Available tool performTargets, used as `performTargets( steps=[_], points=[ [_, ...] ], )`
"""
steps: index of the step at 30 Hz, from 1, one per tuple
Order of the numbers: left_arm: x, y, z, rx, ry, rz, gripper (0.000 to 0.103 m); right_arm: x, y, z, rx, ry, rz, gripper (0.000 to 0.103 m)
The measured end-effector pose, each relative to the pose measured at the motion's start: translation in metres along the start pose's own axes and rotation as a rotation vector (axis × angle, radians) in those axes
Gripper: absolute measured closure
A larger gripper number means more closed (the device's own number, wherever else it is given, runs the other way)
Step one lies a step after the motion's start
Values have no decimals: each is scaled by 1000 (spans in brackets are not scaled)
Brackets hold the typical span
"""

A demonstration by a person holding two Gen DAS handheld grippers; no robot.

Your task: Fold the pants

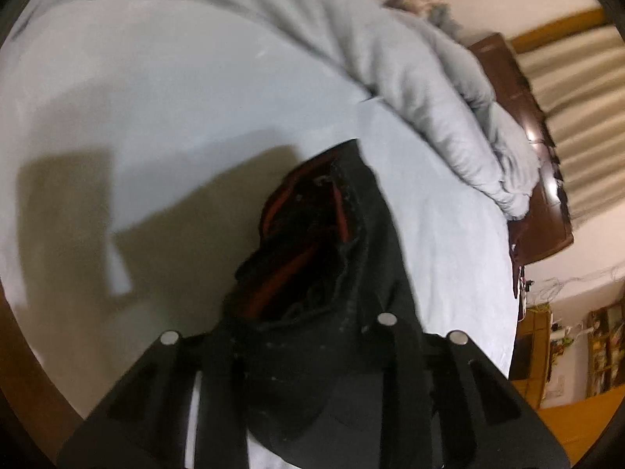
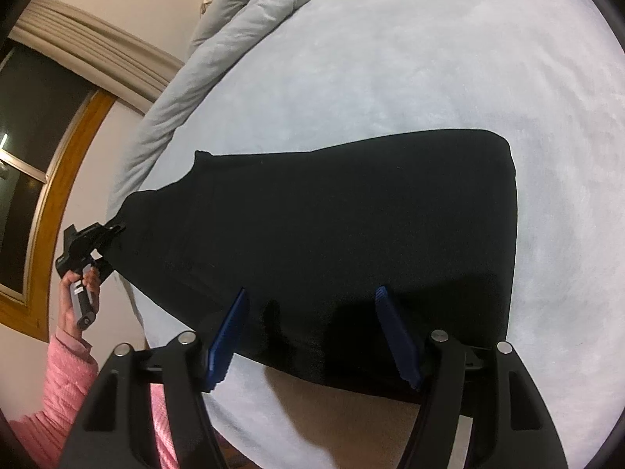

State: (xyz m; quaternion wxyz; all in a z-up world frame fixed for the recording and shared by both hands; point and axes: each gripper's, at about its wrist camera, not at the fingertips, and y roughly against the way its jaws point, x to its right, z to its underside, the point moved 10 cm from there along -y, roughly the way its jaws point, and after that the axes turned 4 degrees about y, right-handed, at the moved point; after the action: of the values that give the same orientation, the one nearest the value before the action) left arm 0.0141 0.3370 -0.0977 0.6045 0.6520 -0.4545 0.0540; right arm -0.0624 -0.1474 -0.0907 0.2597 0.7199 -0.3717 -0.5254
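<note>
Pale blue bedsheet (image 2: 390,58) fills both views, with a rumpled quilt (image 1: 410,78) piled along its far edge, from 11 to 2 o'clock in your left wrist view. Wooden headboard (image 1: 523,148) at 3 o'clock there, striped curtains (image 1: 578,90) behind it.

Left side first: your left hand (image 2: 80,297), pink sleeve (image 2: 66,383) below it, sits at 9 o'clock in the right wrist view. Your left gripper (image 2: 99,240) bites the near corner of the black pants (image 2: 332,234). From its own camera the jaws are closed on bunched black cloth, red lining (image 1: 297,265) showing in the folds at centre.

Centre: pants lie spread flat on the sheet, wide dark panel from 9 to 3 o'clock, far edge straight, one corner lifted toward your left gripper.

Right side: your right gripper (image 2: 312,336) hovers over the near hem at 6 o'clock, blue pads (image 2: 394,336) standing well apart, nothing pinched between them.
</note>
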Motion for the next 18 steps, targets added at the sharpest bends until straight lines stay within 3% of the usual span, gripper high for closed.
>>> performTargets(
  steps=[7,12,18],
  points=[
    [113,44,56,64,-285,117,81,0,5,0,11,-7,-17,35],
    [181,38,136,-12,-480,144,81,0,16,1,36,33,27,35],
    [213,11,211,-78,-593,121,81,7,26,0,65,44,42,34]
  ],
)
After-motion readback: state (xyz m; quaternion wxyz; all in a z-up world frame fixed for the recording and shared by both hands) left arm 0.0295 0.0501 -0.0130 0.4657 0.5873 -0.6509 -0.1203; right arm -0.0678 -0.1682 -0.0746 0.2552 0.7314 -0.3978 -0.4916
